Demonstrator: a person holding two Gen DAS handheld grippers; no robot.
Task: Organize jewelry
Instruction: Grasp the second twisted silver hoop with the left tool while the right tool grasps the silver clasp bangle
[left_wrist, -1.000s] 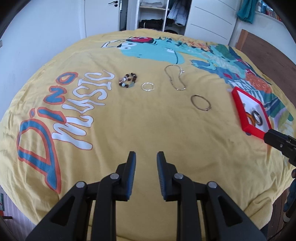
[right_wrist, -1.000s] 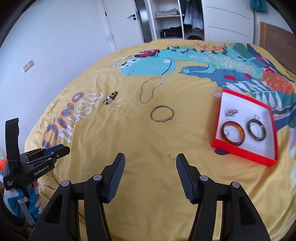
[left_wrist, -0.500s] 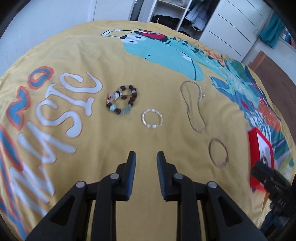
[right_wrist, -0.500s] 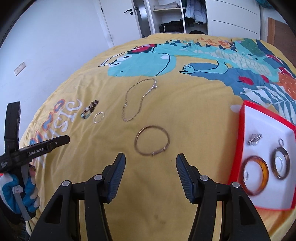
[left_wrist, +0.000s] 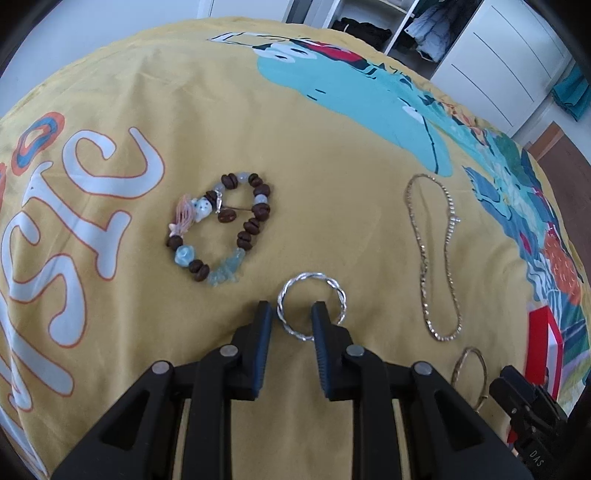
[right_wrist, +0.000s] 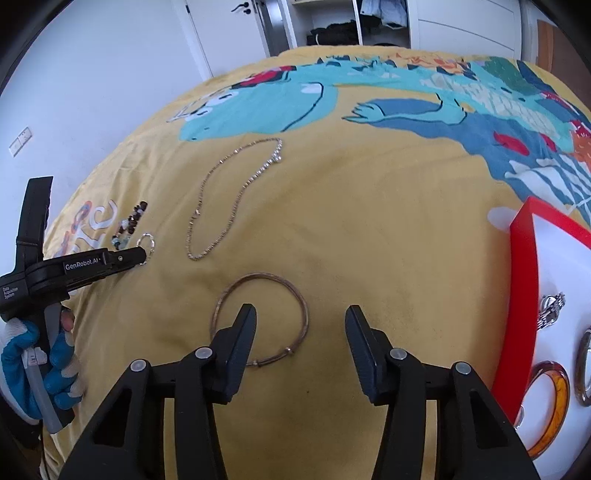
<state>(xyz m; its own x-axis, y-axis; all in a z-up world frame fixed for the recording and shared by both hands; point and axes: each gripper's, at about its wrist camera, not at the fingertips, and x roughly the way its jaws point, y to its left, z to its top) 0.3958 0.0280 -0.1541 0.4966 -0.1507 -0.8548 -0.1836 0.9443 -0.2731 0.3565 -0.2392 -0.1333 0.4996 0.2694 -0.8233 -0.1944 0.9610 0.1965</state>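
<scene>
On the yellow bedspread (left_wrist: 332, 166) lies a twisted silver ring (left_wrist: 332, 284). My left gripper (left_wrist: 291, 314) is down on it, jaws narrow but open, astride its left rim with the right fingertip inside the loop. A bronze bangle (right_wrist: 225, 299) lies under my right gripper (right_wrist: 301, 314). Its left fingertip is inside the bangle, the bangle's right rim lies between the closing jaws, and the pads do not touch it. A beaded bracelet (left_wrist: 221, 229) and a chain necklace (left_wrist: 436, 258) lie loose nearby.
A red tray (right_wrist: 521, 277) with a white floor sits at the right, holding an amber bangle (right_wrist: 550, 398), a dark ring (right_wrist: 583, 369) and a small silver piece (right_wrist: 550, 306). A gloved hand (right_wrist: 37, 369) holds the left gripper. A wardrobe and a door stand beyond the bed.
Both grippers have come down and forward onto the jewelry. The left now straddles the silver ring's rim. The right has reached the bronze bangle and its jaws have narrowed.
</scene>
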